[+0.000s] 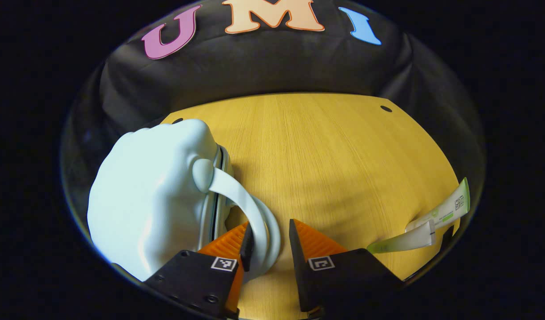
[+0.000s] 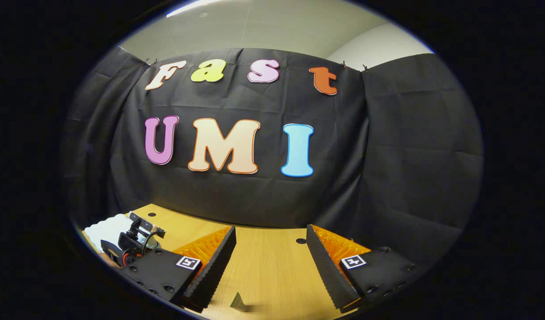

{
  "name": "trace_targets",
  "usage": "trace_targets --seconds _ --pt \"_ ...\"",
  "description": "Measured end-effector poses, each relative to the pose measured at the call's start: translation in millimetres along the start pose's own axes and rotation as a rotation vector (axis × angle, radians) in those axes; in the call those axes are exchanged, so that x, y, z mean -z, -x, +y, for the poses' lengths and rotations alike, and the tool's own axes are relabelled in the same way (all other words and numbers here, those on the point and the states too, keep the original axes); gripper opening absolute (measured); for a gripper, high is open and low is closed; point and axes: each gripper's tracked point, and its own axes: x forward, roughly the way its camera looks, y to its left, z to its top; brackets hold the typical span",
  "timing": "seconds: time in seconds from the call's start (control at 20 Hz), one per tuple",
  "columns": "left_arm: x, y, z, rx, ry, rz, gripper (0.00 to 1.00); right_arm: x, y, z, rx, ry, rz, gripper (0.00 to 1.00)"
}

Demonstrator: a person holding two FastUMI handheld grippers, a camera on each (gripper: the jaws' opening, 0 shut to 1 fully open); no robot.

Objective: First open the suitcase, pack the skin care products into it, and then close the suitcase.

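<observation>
The suitcase (image 1: 152, 200) crowds the table's (image 1: 325, 155) left side (tubes (image 1: 432, 222) far right), bare wood between.

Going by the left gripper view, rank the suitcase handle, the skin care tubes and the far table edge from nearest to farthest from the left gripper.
1. Suitcase handle: between the left gripper's open fingers, by the left finger.
2. Skin care tubes: lying on the table off to the right.
3. Far table edge: straight ahead, against the black cloth wall.

Smooth, glossy pale plastic suitcase (image 1: 148, 195), matt wood-grain table (image 1: 325, 151), glossy plastic skincare tubes (image 1: 432, 222), matt black cloth wall (image 2: 387, 155)
</observation>
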Motion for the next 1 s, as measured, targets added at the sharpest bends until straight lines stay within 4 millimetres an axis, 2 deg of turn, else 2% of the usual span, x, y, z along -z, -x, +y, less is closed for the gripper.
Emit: trace_targets --seconds 0.05,0.1,0.2,0.55,0.65,1.0 --pt "-1 0 4 -0.006 -0.007 0.005 0.39 -2 1 1 -0.003 0.007 -0.008 0.99" --pt "-1 -1 7 -0.009 -0.012 0.007 0.25 -3 2 1 -0.005 0.014 -0.017 0.99" --pt "0 1 7 0.007 -0.014 0.025 0.11 -6 4 3 -0.011 0.009 -0.035 0.98" --pt "-13 14 7 -0.015 -0.087 0.01 0.01 -3 1 4 -0.03 -0.014 -0.049 0.99" --pt "-26 20 3 0.002 -0.086 -0.026 0.0 0 0 7 -0.041 -0.029 -0.049 0.99" --pt "-46 45 4 0.023 -0.086 -0.101 0.0 1 -7 20 -0.085 -0.092 -0.048 0.99"
